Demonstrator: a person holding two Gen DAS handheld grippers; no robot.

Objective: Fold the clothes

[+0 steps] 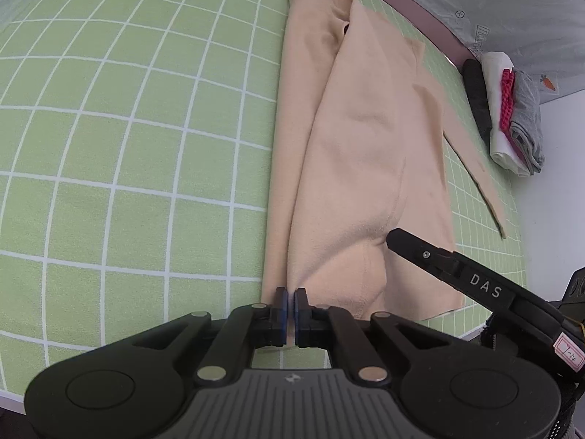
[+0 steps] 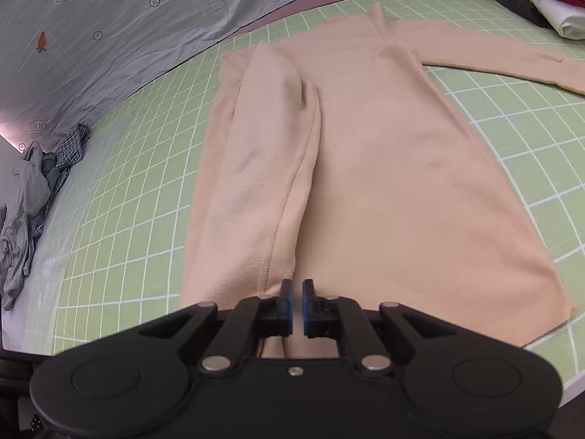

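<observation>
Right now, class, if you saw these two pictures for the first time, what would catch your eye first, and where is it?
First, the peach garment spread along the green checked mat, one side and sleeve already folded over its body, the other sleeve stretched out. Next, the neat stack of folded clothes at the mat's far corner. Last, the crumpled pile of clothes waiting off the mat's edge.

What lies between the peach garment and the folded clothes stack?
Only bare green checked sheet separates the peach garment from the folded stack, shown in the left wrist view.
</observation>
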